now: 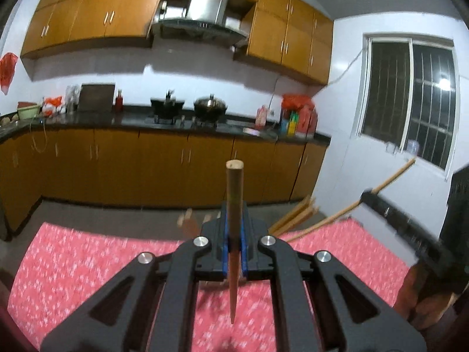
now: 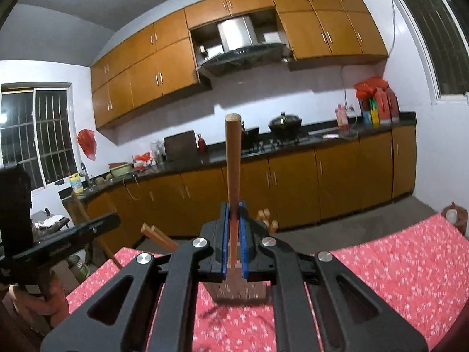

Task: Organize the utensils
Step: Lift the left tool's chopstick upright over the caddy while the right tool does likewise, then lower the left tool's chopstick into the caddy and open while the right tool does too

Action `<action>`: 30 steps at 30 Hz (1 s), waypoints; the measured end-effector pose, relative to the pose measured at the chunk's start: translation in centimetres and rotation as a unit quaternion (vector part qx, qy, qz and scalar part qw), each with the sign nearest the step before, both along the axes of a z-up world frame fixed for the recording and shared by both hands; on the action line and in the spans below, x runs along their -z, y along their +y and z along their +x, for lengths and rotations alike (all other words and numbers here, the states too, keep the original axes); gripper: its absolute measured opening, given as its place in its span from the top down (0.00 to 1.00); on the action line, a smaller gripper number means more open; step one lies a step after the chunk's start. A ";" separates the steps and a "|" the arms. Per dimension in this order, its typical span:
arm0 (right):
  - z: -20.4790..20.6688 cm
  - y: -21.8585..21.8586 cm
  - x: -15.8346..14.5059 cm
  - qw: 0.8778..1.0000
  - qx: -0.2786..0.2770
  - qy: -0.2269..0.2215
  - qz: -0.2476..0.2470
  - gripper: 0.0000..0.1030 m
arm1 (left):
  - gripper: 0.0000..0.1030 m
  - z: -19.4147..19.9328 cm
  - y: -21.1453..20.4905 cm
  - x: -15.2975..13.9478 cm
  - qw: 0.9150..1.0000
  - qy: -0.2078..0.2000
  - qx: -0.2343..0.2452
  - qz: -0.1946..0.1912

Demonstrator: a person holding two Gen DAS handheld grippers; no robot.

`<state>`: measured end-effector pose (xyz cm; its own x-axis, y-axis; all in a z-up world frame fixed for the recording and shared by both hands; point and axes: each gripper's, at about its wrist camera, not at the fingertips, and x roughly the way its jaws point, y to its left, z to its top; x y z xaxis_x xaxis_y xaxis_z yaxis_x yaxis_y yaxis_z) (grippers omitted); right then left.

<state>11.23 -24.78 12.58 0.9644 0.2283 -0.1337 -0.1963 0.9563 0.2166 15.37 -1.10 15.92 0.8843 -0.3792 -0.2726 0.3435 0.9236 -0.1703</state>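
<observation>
LEFT claw (image 1: pixel 233 252): clamped on tapered chopstick (image 1: pixel 233 205) | RIGHT claw (image 2: pixel 233 243): clamped on wooden spatula (image 2: pixel 233 176) | HANDLING: both likely light, stiff, smooth; grip mid-shaft to limit pivoting.

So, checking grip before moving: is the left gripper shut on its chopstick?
Shut. The left gripper has both blue pads pressed against the upright chopstick, with no gap showing.

Two round wooden chopsticks, each standing upright above a red floral tablecloth: one (image 1: pixel 234 223) tapering to a downward point, blunt end up; the other (image 2: pixel 233 176) reddish-brown, blunt end up, lower end hidden.
</observation>
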 end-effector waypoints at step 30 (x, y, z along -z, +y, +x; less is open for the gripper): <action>8.3 3.0 3.7 0.994 -0.007 0.094 -0.054 0.92 | 0.77 10.0 -2.9 1.5 0.995 -0.039 -0.090 -0.032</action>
<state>19.49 -21.76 8.87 0.9167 0.2156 -0.3365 -0.1750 0.9735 0.1470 25.39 -3.98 14.42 0.9568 -0.2276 -0.1812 0.1887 0.9595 -0.2091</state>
